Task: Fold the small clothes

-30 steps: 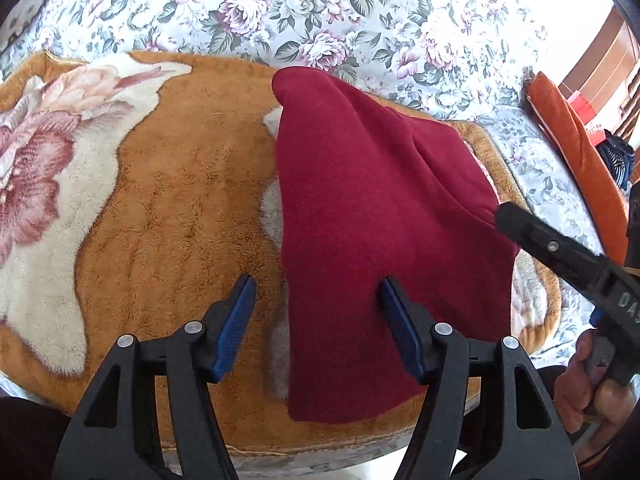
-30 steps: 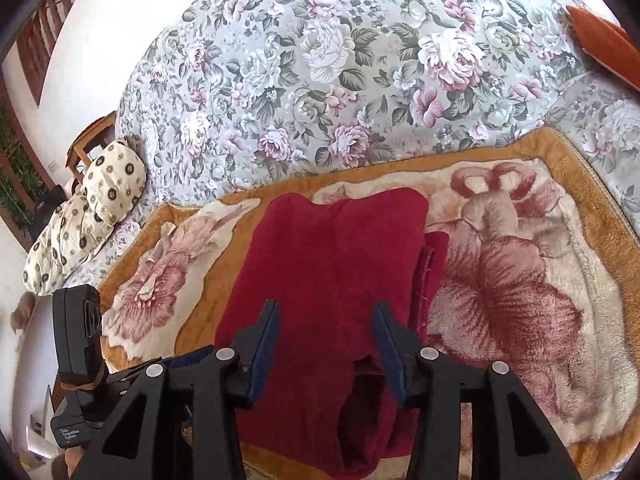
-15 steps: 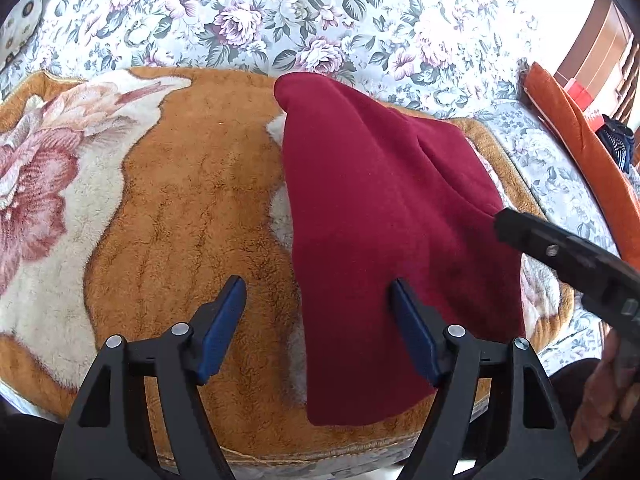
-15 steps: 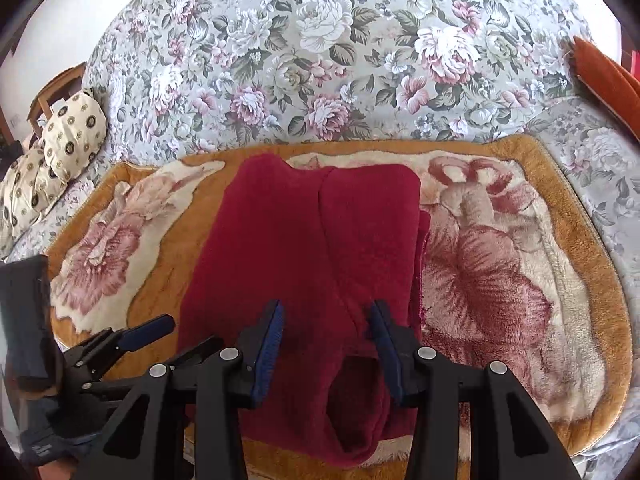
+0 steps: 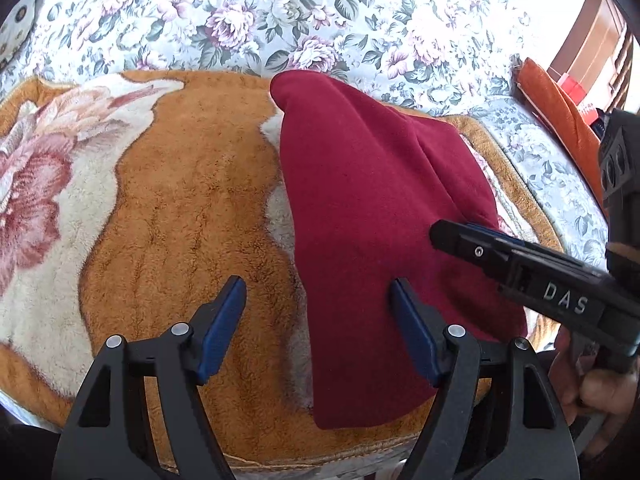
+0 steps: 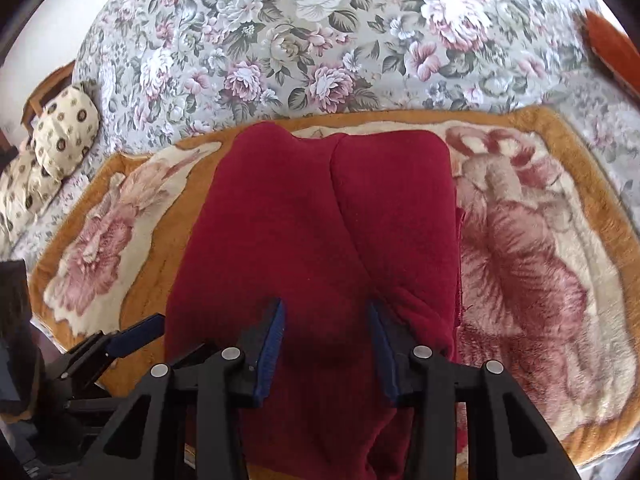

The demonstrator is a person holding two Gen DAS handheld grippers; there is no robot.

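My right gripper (image 6: 326, 344), jaws apart and empty, had dropped closer over the folded maroon garment (image 6: 320, 220) directly beneath it on the blanket (image 6: 540, 240), with my equally open left gripper (image 5: 316, 328) straddling its left edge, so I judged another fold imminent.

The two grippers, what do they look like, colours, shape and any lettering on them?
Both are black plastic clamp-style tools. The left gripper and the right gripper each have two angular arms with triangular cut-outs, silver rivets at the pivots, and dark blue pads lining the fingers. Seen from the left wrist view, the right gripper's side carries white letters "DAS". A bare hand grips its handle.
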